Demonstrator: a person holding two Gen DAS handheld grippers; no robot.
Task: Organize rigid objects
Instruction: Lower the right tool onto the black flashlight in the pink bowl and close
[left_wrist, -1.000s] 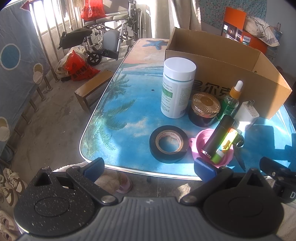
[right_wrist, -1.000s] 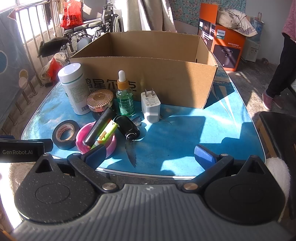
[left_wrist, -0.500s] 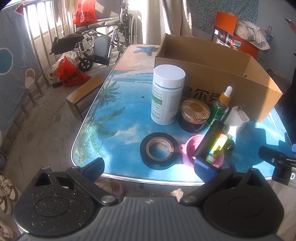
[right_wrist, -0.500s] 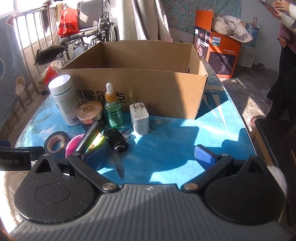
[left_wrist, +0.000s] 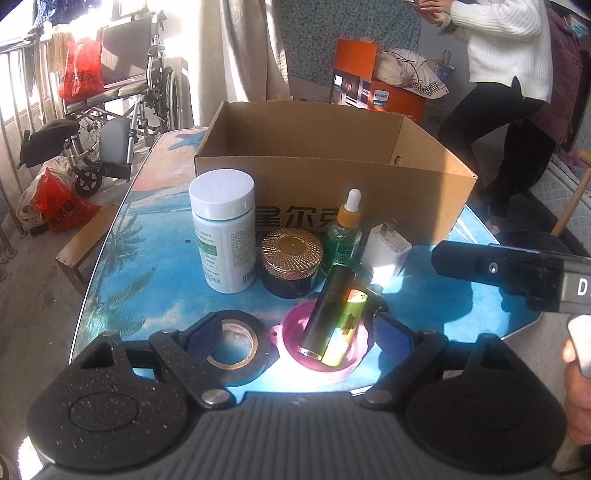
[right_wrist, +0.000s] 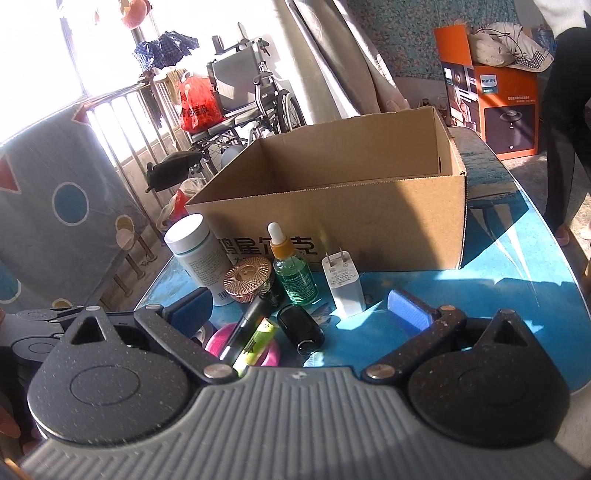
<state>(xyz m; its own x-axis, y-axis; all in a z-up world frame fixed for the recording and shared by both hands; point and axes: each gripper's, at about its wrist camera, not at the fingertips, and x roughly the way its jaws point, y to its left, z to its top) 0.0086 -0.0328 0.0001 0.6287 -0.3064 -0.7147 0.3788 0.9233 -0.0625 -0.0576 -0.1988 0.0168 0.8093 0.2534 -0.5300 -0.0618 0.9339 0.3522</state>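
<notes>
Left gripper (left_wrist: 299, 334) fingers are standing apart, having just been narrowing, holding nothing, hovering over black tape roll (left_wrist: 240, 347) and pink round dish (left_wrist: 354, 354). White-capped plastic bottle (left_wrist: 224, 230), gold-lidded dark jar (left_wrist: 290, 261), green dropper bottle (left_wrist: 344, 232), white plug charger (left_wrist: 386, 251) are sitting on the blue printed bench (left_wrist: 155, 258), just before the open cardboard box (left_wrist: 332, 177). Right gripper (right_wrist: 301, 308) fingers are gaping wide, empty.

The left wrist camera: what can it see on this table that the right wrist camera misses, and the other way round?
Only the left view shows the whole black tape roll and a person in a white sweater. Only the right view clearly shows the small black case lying beside the pink dish. Both show the cardboard box, white bottle, gold-lidded jar, dropper bottle and white charger.
</notes>
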